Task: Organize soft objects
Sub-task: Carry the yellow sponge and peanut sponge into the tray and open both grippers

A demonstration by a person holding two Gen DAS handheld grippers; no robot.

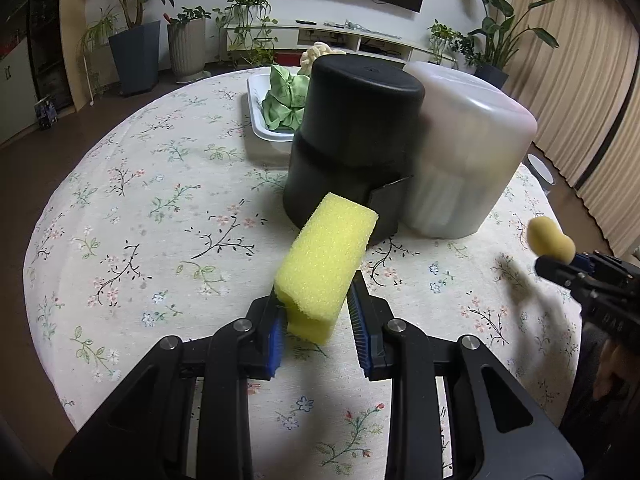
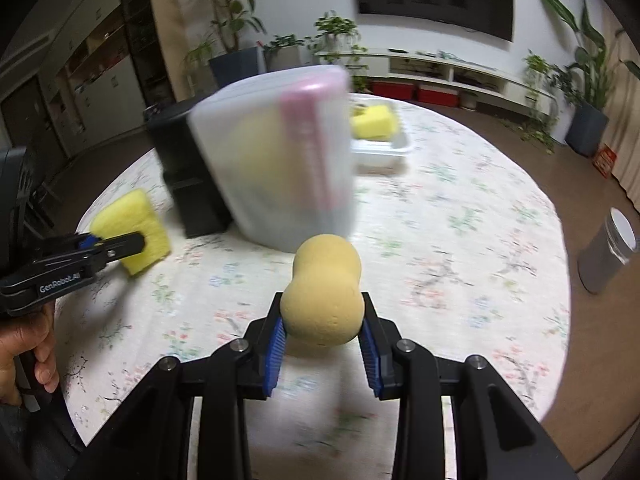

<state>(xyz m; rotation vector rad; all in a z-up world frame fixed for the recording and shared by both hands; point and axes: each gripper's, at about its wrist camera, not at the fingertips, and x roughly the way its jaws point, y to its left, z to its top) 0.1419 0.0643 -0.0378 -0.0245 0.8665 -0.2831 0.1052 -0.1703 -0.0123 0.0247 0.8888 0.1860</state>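
Left wrist view: white tray [image 1: 256, 116] near the far edge of the round floral tabletop [image 1: 132, 216], holding a green cloth [image 1: 286, 102]; a cream plush item [image 1: 318, 54] shows behind it. Black bin [image 1: 352, 136] and translucent white bin [image 1: 468, 152], both upside down, touching, mid-table. Left gripper [image 1: 316, 316] angled down, blue pads clamped on a yellow block sponge [image 1: 326, 256] held above the cloth. Right gripper [image 1: 560, 268] at the right edge, closed on a tan rounded sponge [image 1: 550, 238]. Right wrist view, blurred: right gripper [image 2: 324, 340] squeezing the tan rounded sponge [image 2: 324, 292]; translucent white bin [image 2: 272, 160] shows a pink label, unreadable; white tray [image 2: 384, 152] holds another yellow sponge [image 2: 374, 120]. Left gripper [image 2: 116, 250], held in a hand [image 2: 24, 356], reads "GenRobot.AI".
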